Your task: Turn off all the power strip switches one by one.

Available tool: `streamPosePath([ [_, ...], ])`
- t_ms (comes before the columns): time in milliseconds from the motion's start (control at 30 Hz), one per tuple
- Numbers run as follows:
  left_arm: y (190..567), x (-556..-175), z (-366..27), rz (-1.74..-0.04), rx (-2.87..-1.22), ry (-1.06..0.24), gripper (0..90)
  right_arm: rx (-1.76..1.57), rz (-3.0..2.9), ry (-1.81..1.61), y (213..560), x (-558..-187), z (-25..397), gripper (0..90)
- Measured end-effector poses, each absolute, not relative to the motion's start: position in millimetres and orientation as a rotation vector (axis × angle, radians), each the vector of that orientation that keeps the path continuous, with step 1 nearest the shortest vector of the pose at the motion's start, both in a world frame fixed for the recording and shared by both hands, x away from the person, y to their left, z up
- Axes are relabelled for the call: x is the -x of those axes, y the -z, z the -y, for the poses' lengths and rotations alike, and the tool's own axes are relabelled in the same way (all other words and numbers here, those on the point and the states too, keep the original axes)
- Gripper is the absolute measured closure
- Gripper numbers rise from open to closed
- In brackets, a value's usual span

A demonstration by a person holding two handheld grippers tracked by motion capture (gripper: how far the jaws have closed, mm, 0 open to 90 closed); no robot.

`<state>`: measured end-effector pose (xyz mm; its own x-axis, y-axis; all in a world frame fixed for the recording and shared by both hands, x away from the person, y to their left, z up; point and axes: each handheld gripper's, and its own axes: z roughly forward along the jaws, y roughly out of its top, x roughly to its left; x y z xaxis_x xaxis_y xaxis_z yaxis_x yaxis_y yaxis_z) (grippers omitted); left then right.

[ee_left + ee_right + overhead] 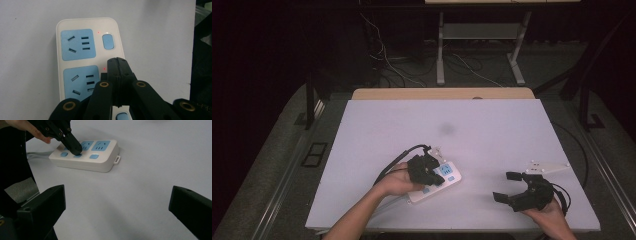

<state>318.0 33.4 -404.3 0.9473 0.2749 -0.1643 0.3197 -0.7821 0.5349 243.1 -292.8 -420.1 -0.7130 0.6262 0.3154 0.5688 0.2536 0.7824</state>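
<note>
The left claw [428, 167] sits left of centre in the high view, its jaws pressed together with nothing between them, tip down on the power strip [447, 179]. In the left gripper view the closed tip covers the spot where the middle switch would sit, directly below the far switch [108, 41], with the near switch [121, 116] at the bottom edge; small red lamps glow beside two switches. In the right gripper view the tip meets the middle switch [77, 156] at upper left of the frame, so the contact is judged a press rather than a grasp. The strip lies flat on the tabletop [492, 125], long axis running from lower left to upper right in the high view. The right claw [505, 186], at lower right, has its jaws spread wide, holding nothing, well apart from the strip. The left claw is plainly the nearer.
</note>
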Motion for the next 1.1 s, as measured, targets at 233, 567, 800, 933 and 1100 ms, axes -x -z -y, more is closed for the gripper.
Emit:
streamPosePath([
  [233,405.2,-319.0,-33.3,-0.430,-2.514,0.117,89.6,-1.161,-2.439,-1.479,419.7,-242.7,292.8,0.5],
  [567,407.8,-317.9,-36.2,-0.454,-2.486,0.118,89.6,-1.158,-2.435,-1.481,419.4,-242.3,292.8,0.5],
  [800,406.8,-316.9,-35.6,-0.444,-2.494,0.104,89.5,-1.163,-2.437,-1.478,419.7,-242.9,292.9,0.5],
  [933,406.6,-316.7,-35.4,-0.447,-2.496,0.102,89.4,-1.167,-2.437,-1.477,419.7,-242.9,293.1,0.5],
  [1100,406.3,-316.0,-34.9,-0.453,-2.496,0.095,89.4,-1.166,-2.435,-1.479,419.6,-242.9,293.4,0.5],
])
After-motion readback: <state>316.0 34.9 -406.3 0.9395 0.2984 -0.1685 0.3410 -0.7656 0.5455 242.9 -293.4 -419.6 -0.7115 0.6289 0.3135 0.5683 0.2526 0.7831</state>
